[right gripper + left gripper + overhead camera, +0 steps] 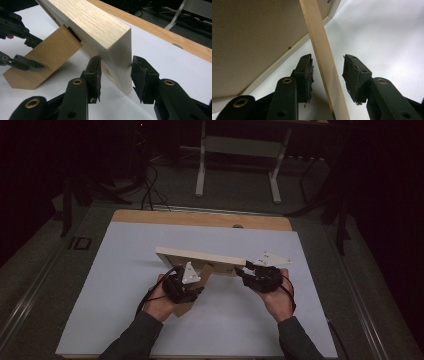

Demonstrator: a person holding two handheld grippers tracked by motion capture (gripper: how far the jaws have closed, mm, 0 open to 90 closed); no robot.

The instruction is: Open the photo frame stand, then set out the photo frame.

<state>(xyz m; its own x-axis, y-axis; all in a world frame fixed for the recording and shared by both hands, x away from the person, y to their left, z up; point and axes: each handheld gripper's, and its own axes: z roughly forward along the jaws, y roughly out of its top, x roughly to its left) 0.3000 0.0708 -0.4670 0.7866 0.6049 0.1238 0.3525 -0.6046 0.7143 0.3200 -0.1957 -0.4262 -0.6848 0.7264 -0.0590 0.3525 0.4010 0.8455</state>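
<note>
A light wooden picture frame [200, 256] stands tilted on the white table top, its brown cardboard back [249, 37] towards me. Its cardboard stand leg [186, 307] folds out from the back. My left gripper [192, 290] is open, and the stand leg [322, 50] runs edge-on between its jaws [328, 67] with a gap on each side. My right gripper [245, 270] is shut on the frame's right end, its pads [93, 72] pressing both faces of the wood [95, 22]. The right gripper view also shows the stand leg [47, 57] with the left gripper's fingers [27, 65] beside it.
The white sheet [150, 330] covers a wooden table whose bare far edge [200, 217] has a small hole. Beyond it, on the dark floor, stand a white desk frame [235, 150] and some cables [147, 190].
</note>
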